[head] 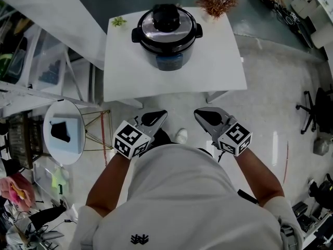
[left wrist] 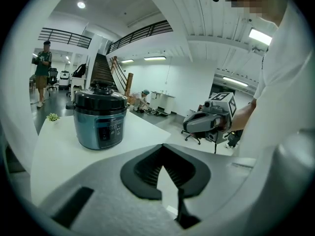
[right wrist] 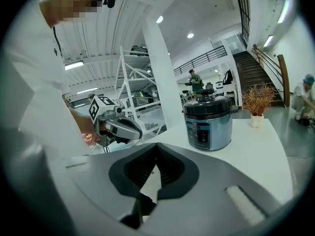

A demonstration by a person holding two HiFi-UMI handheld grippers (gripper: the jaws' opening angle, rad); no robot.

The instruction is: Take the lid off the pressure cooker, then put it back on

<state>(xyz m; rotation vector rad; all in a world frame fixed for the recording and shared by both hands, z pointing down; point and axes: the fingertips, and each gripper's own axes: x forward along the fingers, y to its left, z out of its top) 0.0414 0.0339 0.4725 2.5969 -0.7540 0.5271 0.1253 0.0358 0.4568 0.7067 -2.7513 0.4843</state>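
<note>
Near the person's body, just short of the near edge of the white table (head: 218, 72), the left gripper (head: 161, 114) and the right gripper (head: 200, 113) are hanging side by side and pointing toward the far side. Each gripper's own view is showing its jaws pressed together with nothing pinched between them; only the tabletop is showing past the tips.

Outward from there, the pressure cooker (head: 167, 35) is standing upright on the far part of the table, well apart from both grippers. The lid (head: 166, 22) is sitting on it, level and seated, with its black knob (head: 165, 15) on top. That is how the task would leave it, and also how it would lie with the lid never taken off, so the pictures are not settling which stage this is.

The cooker is lying straight ahead and farther away, between the two grippers' lines. Its two side handles (head: 136, 34) are sticking out left and right, so its long axis is running across the reach. The left gripper seems slightly more in line with the knob, the right one sitting a little off to the right; in distance neither is clearly nearer. A small green plant (head: 118, 21) and a dried reddish plant (head: 216, 1) are standing at the far corners, clear of the way.
</note>
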